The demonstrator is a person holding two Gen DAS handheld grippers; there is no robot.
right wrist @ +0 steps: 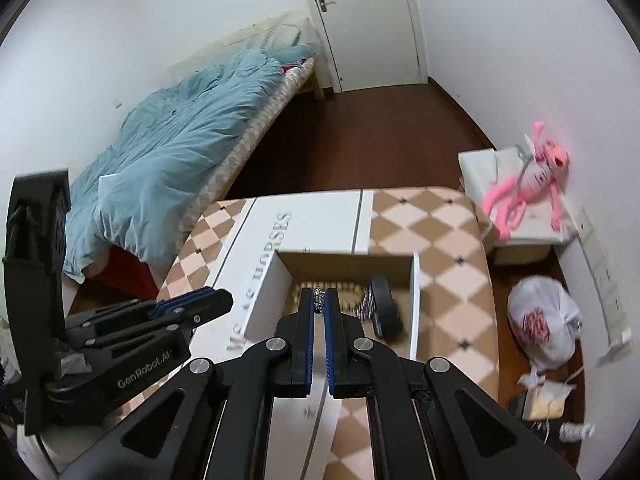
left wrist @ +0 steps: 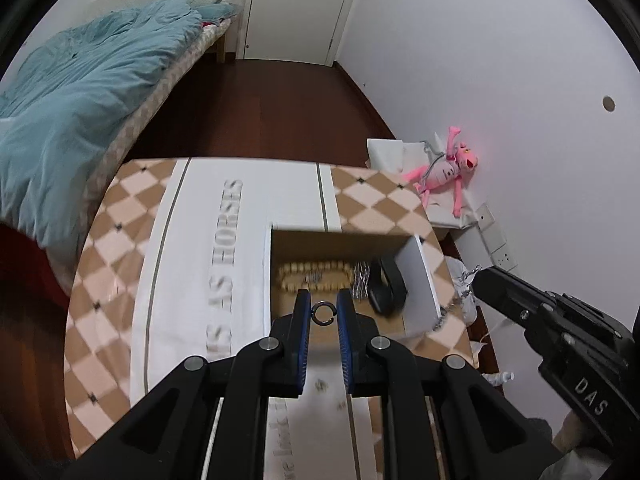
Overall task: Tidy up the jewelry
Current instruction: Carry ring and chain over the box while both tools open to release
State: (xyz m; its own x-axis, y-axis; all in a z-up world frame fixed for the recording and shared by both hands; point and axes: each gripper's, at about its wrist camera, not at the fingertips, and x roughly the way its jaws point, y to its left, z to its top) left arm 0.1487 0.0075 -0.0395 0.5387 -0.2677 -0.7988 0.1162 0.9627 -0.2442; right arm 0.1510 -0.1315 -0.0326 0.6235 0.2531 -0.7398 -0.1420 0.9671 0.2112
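Small open metal ring point(left wrist: 323, 314), pinched edgewise in the left gripper point(left wrist: 324, 310), could pop free, while the right gripper point(right wrist: 319, 304) nips a thin silver chain point(right wrist: 318, 300) that may snag the cardboard box point(right wrist: 352, 261).

You are looking at a tan-and-cream diamond-checked table cover point(left wrist: 120, 240) with a white centre band lettered in grey, a white-walled brown box point(left wrist: 424, 276) holding beige beads point(left wrist: 316, 270) and a black watch point(left wrist: 386, 288), a pale blue duvet point(left wrist: 92, 80) and a pink plush toy point(left wrist: 444, 172).
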